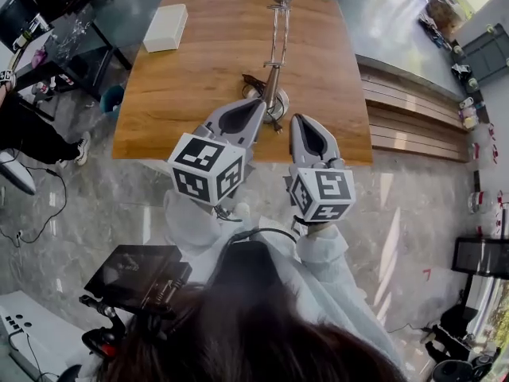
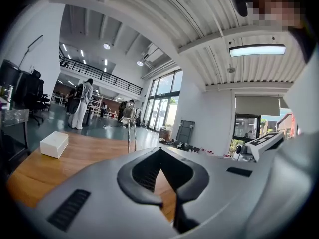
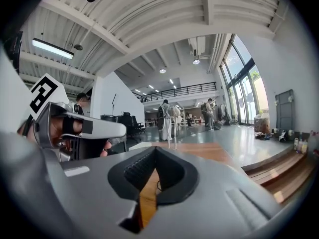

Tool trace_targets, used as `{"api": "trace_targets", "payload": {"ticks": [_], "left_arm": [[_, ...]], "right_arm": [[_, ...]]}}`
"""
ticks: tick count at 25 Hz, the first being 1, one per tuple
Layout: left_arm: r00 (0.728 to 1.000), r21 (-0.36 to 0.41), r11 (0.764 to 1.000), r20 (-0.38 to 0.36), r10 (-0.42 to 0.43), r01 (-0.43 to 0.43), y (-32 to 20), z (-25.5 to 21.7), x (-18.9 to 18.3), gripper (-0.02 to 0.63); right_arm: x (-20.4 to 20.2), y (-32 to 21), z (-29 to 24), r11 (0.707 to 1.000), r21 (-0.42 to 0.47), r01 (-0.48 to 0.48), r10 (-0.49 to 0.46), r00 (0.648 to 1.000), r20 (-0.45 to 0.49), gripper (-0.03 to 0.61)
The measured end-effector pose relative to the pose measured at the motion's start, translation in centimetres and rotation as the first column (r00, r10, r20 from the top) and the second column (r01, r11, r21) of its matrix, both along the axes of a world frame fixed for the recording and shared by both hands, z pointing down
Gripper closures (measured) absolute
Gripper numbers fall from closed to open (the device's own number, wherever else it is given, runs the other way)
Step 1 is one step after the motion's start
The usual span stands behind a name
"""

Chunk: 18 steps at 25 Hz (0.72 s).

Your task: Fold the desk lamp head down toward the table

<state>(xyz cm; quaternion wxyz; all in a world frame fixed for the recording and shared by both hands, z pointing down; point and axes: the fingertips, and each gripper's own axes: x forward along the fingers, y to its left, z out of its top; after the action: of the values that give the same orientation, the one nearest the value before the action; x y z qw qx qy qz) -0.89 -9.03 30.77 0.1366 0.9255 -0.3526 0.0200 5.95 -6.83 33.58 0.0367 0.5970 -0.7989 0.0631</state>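
Desk lamp (image 1: 272, 82) upright on worktop (image 1: 215, 70), my left tool (image 1: 256, 107) and right tool (image 1: 300, 120) both closed, empty, near its base

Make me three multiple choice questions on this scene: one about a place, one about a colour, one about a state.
1. Where on the table is the white box?
A far left corner; B near right corner; C middle of the near edge.
2. What colour is the tabletop?
A white; B brown wood; C black.
3. How are the left tongs and right tongs?
A wide open; B shut on the box; C shut, empty.
Answers: 1 A, the head view shows the box at the far left corner. 2 B, brown wood grain shows. 3 C, in each gripper view the tips meet with nothing gripped.
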Motion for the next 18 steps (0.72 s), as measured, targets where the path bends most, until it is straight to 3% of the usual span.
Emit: {"api": "trace_targets", "payload": {"ticks": [7,10,15,18], "left_arm": [[1.000,-0.067,0.998,-0.027,0.003,-0.005,-6.9,2.4,1.8,0.612],[0.999,-0.095,0.995,-0.036,-0.011,0.008,-9.9,3.2,2.2,0.611],[0.995,-0.141,0.990,-0.096,-0.002,-0.011,-14.1,4.1,2.8,0.609],[0.996,-0.130,0.991,-0.083,0.012,-0.023,-15.8,4.4,2.6,0.609]], "right_arm": [[2.6,-6.8,3.3,0.998,-0.047,0.041,-0.043,0.998,-0.038,0.577],[3.0,-9.2,5.3,0.990,-0.079,0.120,-0.125,0.991,-0.056,0.577],[3.3,-12.5,8.9,0.946,-0.159,0.284,-0.292,0.956,-0.032,0.571],[2.9,-14.3,9.7,0.907,-0.172,0.386,-0.393,0.919,-0.011,0.558]]}}
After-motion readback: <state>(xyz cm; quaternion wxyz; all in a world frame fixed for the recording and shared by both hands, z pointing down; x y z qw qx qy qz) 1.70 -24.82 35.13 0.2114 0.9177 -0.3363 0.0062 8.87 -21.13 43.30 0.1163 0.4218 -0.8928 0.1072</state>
